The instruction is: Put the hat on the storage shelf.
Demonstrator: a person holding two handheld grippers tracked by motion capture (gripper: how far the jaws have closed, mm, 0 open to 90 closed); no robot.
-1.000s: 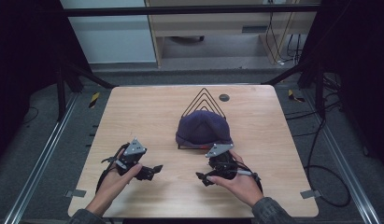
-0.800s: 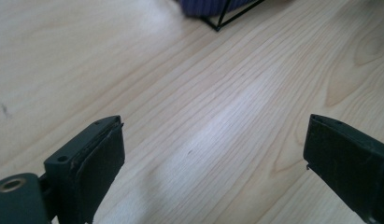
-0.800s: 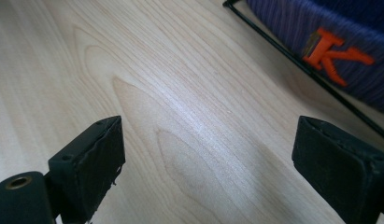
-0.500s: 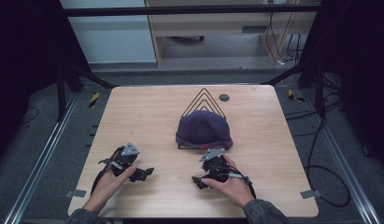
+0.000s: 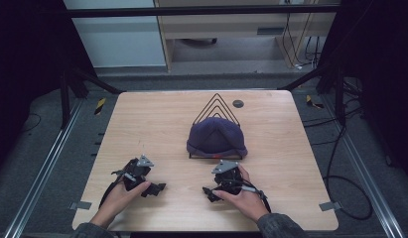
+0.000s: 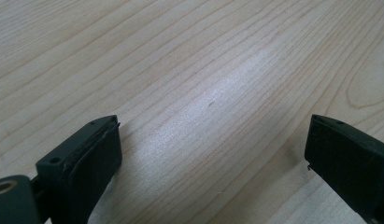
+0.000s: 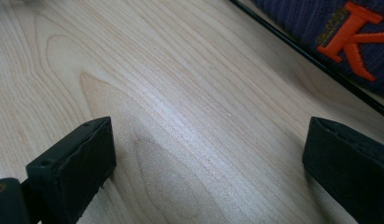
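A dark blue knit hat (image 5: 216,137) hangs over a black wire stand (image 5: 216,105) in the middle of the wooden table (image 5: 142,119). Its orange stitched lettering (image 7: 352,32) appears at the top right of the right gripper view, beside the stand's black base wire (image 7: 316,60). My left gripper (image 5: 157,189) rests on the table at the front left, open, with bare wood between its jaws. My right gripper (image 5: 207,192) lies at the front right, just in front of the hat, also open and holding nothing. In the gripper views, the left gripper (image 6: 213,154) and the right gripper (image 7: 208,154) sit close above the wood.
A small dark round disc (image 5: 238,103) lies on the table behind the stand to the right. Metal rails (image 5: 47,163) run along both sides of the table. Cables (image 5: 340,163) trail on the floor at the right. A light cabinet (image 5: 211,29) stands beyond the far edge.
Both hands have drawn the grippers back toward the table's front edge and lowered them onto the wood. The hat and stand have not moved.
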